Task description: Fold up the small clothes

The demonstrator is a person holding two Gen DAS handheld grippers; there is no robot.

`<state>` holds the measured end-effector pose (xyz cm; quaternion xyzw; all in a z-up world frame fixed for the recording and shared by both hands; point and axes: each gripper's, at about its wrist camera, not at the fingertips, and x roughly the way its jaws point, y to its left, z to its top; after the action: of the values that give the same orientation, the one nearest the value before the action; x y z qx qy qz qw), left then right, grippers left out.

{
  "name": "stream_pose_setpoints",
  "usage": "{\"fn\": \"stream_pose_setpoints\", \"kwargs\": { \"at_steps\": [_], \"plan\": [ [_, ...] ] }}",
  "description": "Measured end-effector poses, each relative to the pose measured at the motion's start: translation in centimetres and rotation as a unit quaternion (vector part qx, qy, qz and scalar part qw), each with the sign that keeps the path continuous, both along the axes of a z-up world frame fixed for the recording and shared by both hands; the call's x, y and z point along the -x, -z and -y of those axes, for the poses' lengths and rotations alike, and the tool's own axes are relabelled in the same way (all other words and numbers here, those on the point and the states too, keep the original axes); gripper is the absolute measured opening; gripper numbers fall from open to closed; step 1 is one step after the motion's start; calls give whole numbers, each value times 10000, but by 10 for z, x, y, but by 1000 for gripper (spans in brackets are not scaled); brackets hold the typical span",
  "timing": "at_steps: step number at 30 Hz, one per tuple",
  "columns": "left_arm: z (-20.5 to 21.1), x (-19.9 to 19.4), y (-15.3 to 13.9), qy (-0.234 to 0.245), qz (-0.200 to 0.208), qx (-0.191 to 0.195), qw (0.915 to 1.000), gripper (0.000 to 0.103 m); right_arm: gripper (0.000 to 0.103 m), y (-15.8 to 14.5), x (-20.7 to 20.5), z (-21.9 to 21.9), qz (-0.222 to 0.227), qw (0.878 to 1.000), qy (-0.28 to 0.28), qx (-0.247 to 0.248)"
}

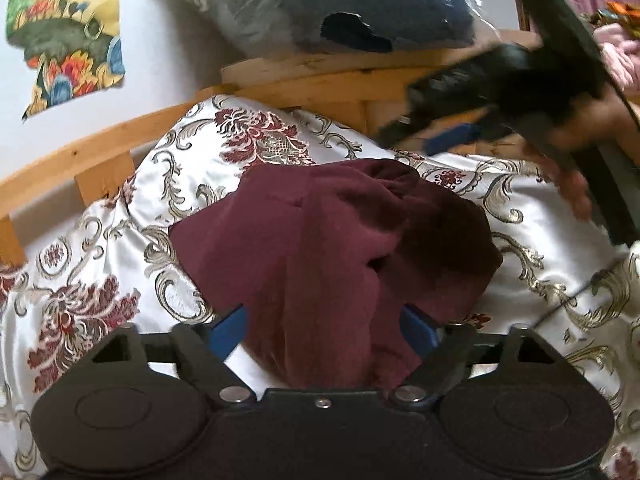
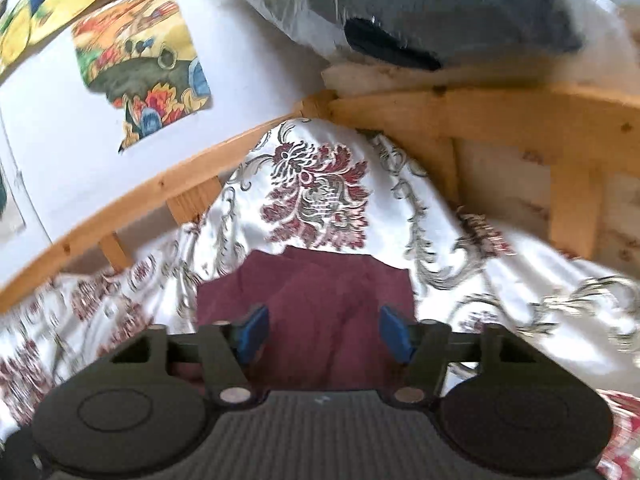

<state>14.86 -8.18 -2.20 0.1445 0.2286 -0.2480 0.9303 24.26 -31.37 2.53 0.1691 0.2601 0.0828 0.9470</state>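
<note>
A crumpled maroon garment [image 1: 328, 240] lies bunched on the floral bedspread [image 1: 100, 280]. My left gripper [image 1: 324, 330] hovers low over its near edge. The blue pads [image 1: 230, 330] stand apart with the cloth between them, and I see no pinch. In the left wrist view my right gripper [image 1: 404, 128] is blurred and held by a hand, up in the air beyond the garment's far right with nothing in it. In its own view the right gripper [image 2: 324, 334] stands open above the maroon garment [image 2: 320, 288].
A wooden bed frame [image 1: 312, 84] runs behind the bedspread along a white wall with a colourful poster [image 1: 68, 36]. A plastic-wrapped grey and blue bundle [image 1: 340, 4] rests on the frame's ledge. Pink fabric [image 1: 616, 56] lies at the far right.
</note>
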Motion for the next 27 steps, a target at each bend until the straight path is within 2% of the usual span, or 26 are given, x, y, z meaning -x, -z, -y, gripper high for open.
{"fn": "stream_pose_setpoints", "kwargs": {
  "at_steps": [3,7,9,10,12,14,22,27],
  "plan": [
    [0,-3,3,4,-64,12,10000,67,62,4,-23,-5,-218,9996,-174,-71],
    [0,-5,6,29,-172,21,9998,59,56,9,-39,-24,-313,9979,-471,331],
    [-1,-6,6,86,-293,62,9995,50,37,13,-45,-33,-363,9960,-550,608],
    [-1,-6,6,89,-310,94,9994,48,33,14,-47,-36,-368,9950,-572,730],
    [-2,-7,6,80,-296,110,9995,42,16,15,-48,-40,-340,9939,-603,863],
    [-3,-8,5,93,-321,152,9993,39,11,13,-47,-41,-282,9936,-583,924],
    [0,0,3,349,-234,293,9987,36,9,-6,-24,-26,293,9932,-326,1082],
    [7,9,3,626,-195,342,9973,37,9,5,-3,0,192,9946,-43,1015]
  ]
}}
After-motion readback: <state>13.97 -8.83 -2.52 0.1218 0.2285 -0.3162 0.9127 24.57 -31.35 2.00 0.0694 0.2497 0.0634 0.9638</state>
